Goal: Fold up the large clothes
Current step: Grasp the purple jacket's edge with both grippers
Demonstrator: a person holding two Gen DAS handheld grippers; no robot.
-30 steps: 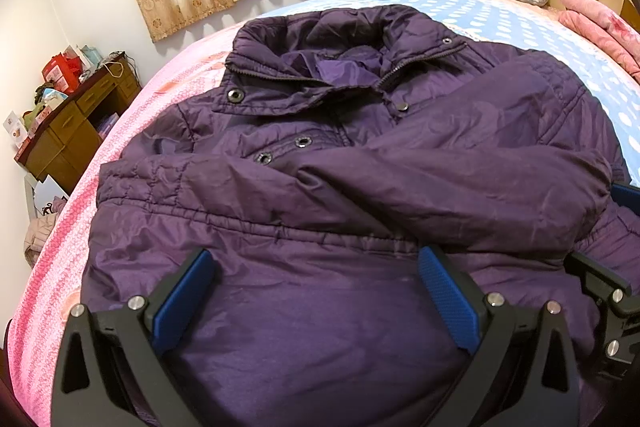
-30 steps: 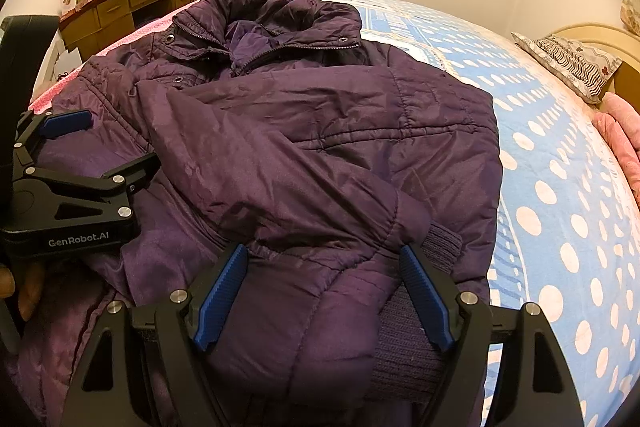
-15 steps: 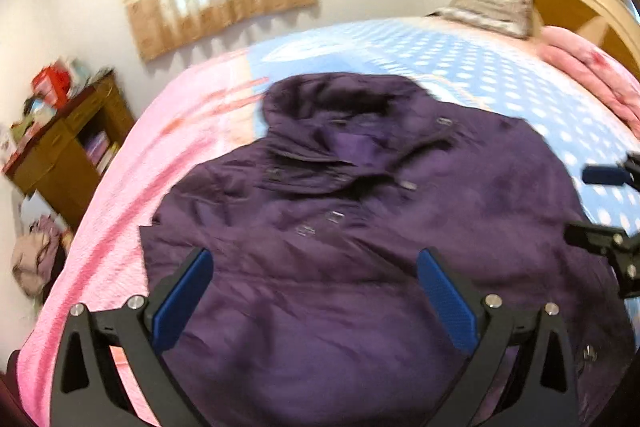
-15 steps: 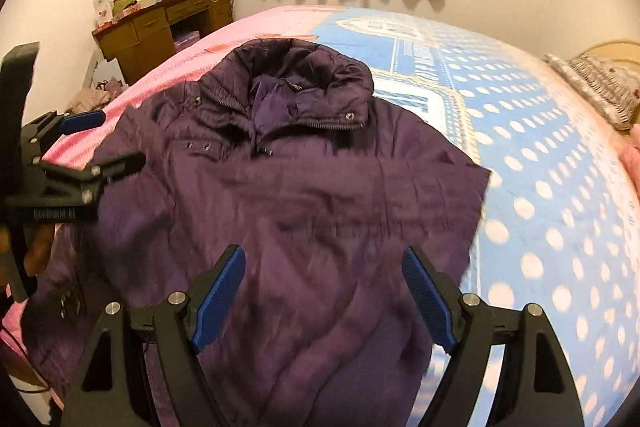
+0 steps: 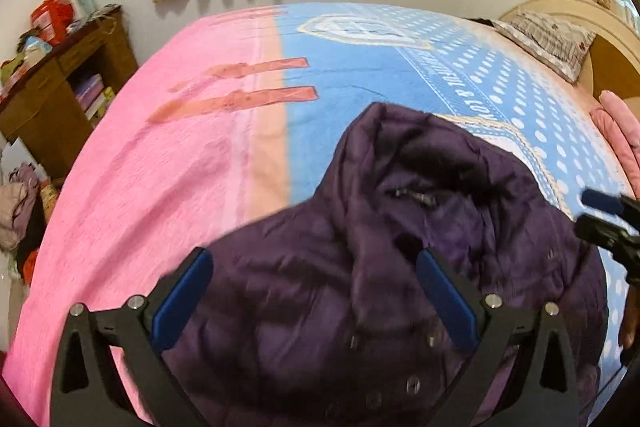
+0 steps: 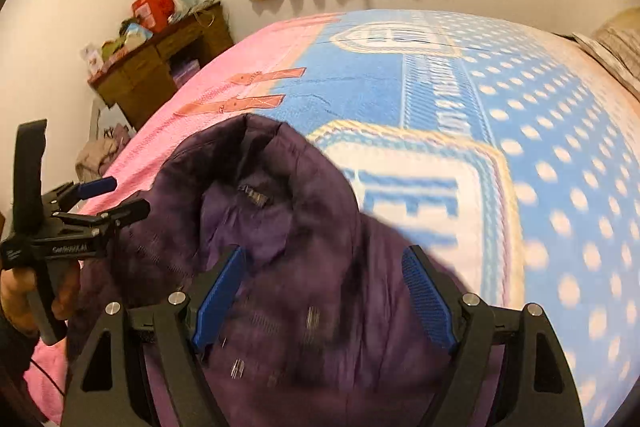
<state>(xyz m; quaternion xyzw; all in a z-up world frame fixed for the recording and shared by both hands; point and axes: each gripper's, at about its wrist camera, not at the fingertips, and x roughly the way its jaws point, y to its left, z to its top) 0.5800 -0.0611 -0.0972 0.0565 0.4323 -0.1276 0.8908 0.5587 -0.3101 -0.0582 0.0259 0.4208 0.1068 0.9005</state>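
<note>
A dark purple padded jacket (image 5: 360, 267) lies on the bed, collar pointing away from me, snap buttons near the bottom of the view. It also shows in the right wrist view (image 6: 304, 267), blurred. My left gripper (image 5: 316, 303) is open and empty, raised above the jacket's lower part. My right gripper (image 6: 324, 299) is open and empty too, above the jacket's right side. Each gripper shows in the other's view: the right one (image 5: 608, 223) at the right edge, the left one (image 6: 96, 203) at the left, held by a hand.
The bed has a pink blanket (image 5: 160, 167) on the left and a blue dotted one (image 5: 460, 79) on the right. A wooden dresser (image 5: 52, 95) stands at the left wall. A pillow (image 5: 548, 39) and headboard are at the far right.
Both grippers have pulled back and risen from the jacket. The jacket now sits lower and smaller in both views, with far more of the bed showing. Both stay open.
</note>
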